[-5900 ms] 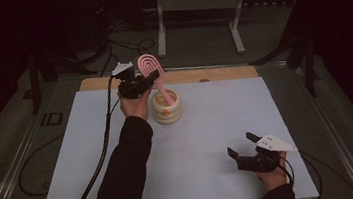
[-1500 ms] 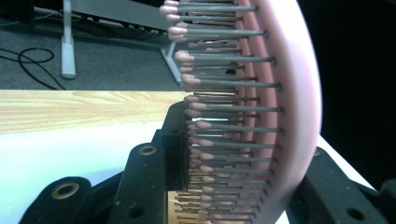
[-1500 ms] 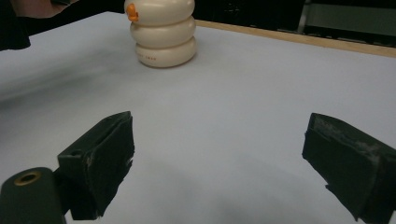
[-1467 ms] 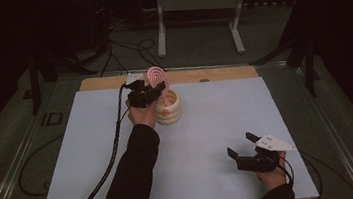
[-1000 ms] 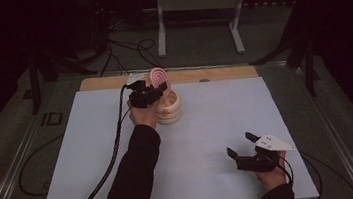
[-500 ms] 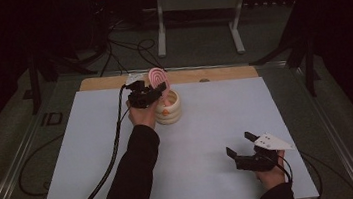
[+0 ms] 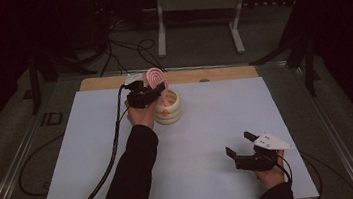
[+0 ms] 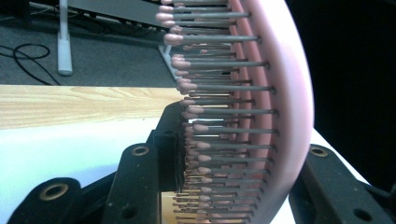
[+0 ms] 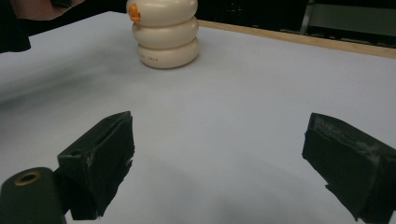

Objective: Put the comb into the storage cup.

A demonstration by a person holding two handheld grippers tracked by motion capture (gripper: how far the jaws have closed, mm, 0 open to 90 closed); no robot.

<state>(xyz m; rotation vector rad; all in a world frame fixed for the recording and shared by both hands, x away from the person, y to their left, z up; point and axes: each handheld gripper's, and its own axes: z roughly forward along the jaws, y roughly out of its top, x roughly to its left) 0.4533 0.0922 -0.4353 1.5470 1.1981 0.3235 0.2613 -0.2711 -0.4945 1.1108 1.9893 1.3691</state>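
A white worktop (image 7: 95, 154) is seen in a dark room. At twelve o'clock, the light, stiff pink hairbrush (image 7: 154, 77) is clamped across its head by the left gripper (image 7: 149, 91), whose jaws have just been easing apart, above the cream holder (image 7: 171, 111); its handle would be the safer hold. The right gripper (image 7: 240, 148) is held wide, empty.

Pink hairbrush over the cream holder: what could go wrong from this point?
1. The left gripper grips the pink hairbrush by its bristled head, one pad on the bristles; its jaws have just been opening slightly, so the brush may slip or tilt.
2. The cream ringed holder stands free on the white table; a sideways nudge from the brush could tip it.
3. The right gripper rests open, too far off to steady it.
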